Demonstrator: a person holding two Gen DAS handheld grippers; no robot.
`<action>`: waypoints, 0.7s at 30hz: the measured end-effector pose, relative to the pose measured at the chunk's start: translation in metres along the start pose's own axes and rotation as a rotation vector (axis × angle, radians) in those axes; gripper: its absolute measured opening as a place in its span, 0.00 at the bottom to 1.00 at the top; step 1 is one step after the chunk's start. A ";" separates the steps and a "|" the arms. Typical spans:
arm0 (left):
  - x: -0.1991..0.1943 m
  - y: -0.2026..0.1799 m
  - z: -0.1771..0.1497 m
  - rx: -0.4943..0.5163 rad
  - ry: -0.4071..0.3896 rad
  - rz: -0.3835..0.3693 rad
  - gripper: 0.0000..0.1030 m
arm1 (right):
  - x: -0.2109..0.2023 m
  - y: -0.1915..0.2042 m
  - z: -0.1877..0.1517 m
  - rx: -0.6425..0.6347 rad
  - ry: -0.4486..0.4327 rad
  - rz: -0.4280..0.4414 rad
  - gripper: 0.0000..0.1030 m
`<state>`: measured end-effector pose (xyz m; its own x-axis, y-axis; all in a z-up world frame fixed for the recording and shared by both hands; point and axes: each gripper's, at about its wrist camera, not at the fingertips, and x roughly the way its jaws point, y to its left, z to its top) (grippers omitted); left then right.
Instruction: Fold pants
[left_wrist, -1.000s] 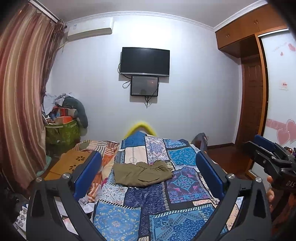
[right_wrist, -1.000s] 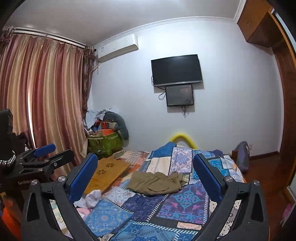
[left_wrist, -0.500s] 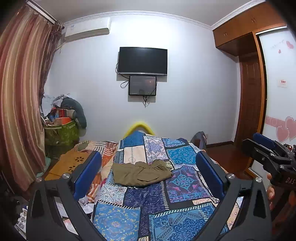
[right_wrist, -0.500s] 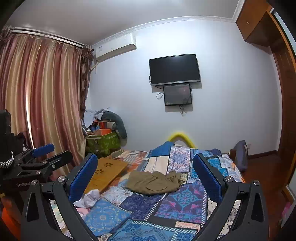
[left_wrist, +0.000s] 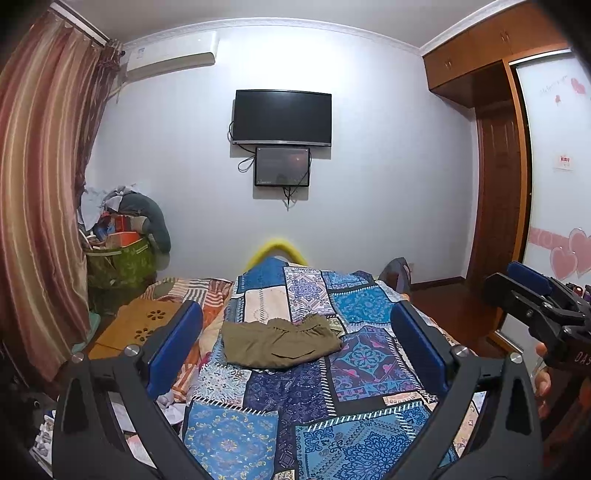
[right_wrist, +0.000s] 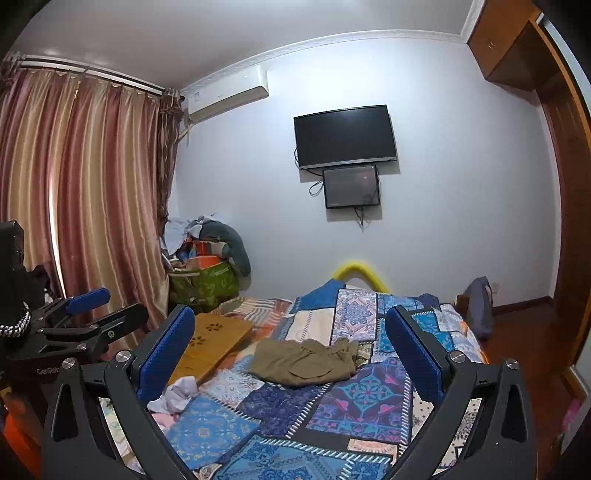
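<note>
Lying bunched on the patchwork bed (left_wrist: 258, 435), the olive pants (left_wrist: 280, 343) sit well beyond both claws, left claw (left_wrist: 295, 343) and right claw (right_wrist: 290, 354) spread and empty; a pinch there risks snagging the quilt.

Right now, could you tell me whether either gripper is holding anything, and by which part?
Nothing is held. The left gripper and right gripper are both open and raised above the bed; the pants lie on it, untouched.
</note>
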<state>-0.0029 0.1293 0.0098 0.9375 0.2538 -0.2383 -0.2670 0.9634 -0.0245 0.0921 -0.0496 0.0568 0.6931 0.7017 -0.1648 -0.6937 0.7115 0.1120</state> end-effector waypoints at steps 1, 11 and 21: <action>0.000 0.000 0.000 0.001 0.000 -0.002 1.00 | 0.000 0.000 0.001 -0.002 0.000 -0.001 1.00; 0.001 -0.004 -0.001 0.015 0.002 -0.013 1.00 | 0.000 0.000 0.001 0.001 0.001 0.003 1.00; 0.001 -0.005 -0.001 0.021 0.003 -0.017 1.00 | 0.003 0.001 -0.001 0.005 0.002 0.004 1.00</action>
<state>-0.0008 0.1243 0.0085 0.9413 0.2369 -0.2407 -0.2459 0.9693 -0.0079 0.0927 -0.0468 0.0559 0.6896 0.7047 -0.1666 -0.6958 0.7086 0.1173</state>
